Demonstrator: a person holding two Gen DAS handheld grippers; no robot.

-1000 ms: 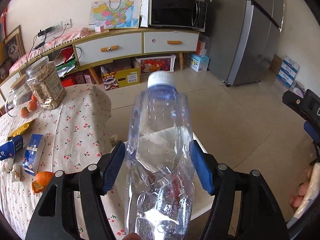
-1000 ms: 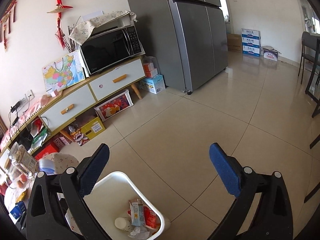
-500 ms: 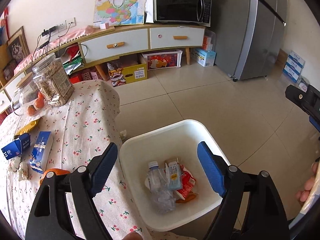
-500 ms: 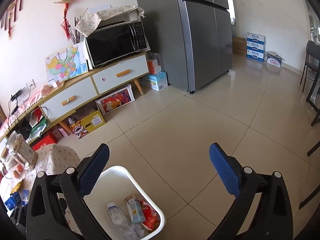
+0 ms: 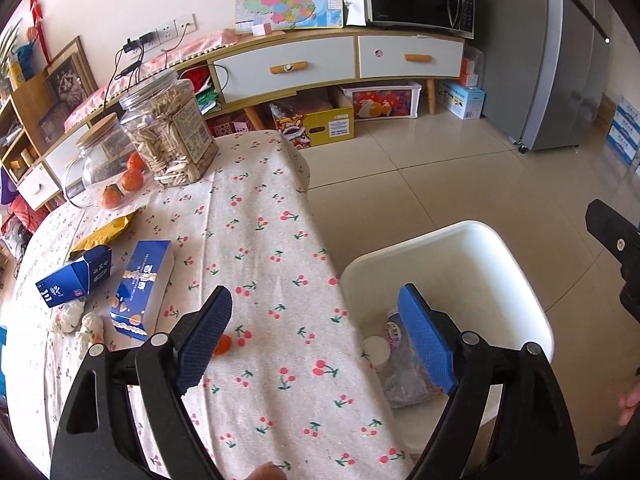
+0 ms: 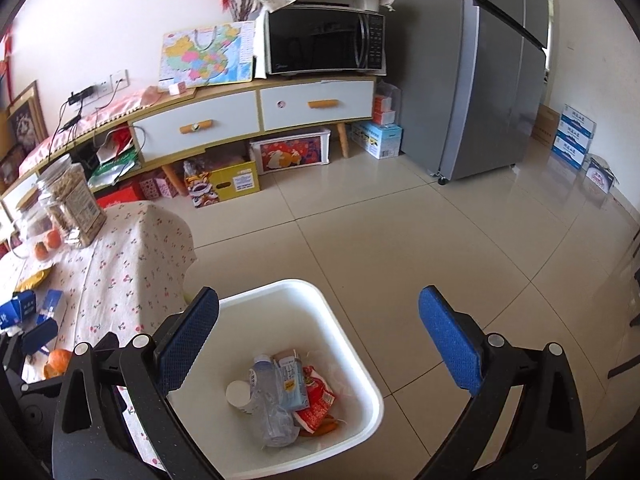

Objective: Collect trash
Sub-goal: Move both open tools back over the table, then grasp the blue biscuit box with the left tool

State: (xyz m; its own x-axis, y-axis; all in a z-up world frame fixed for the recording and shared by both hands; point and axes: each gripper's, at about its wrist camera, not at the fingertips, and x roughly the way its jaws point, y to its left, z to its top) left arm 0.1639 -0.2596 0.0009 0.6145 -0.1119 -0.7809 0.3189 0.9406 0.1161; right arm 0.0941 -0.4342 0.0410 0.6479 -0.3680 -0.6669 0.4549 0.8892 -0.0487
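A white bin stands on the floor against the edge of the table with the cherry-print cloth. In it lie a crushed clear bottle, a small carton, a red wrapper and a white cup. My left gripper hovers over the table edge beside the bin; its jaws are opening with nothing between them. On the cloth lie a blue carton, a blue box, an orange peel and crumpled tissue. Above the bin, my right gripper is open and empty.
Two jars and some oranges stand at the far end of the table. A low cabinet with a microwave lines the wall, with boxes under it. A grey fridge stands to the right. Tiled floor surrounds the bin.
The bottle left my left gripper and dropped into the bin. The left gripper then swung left over the table with wider jaws. The right gripper rolled and moved nearer the bin.
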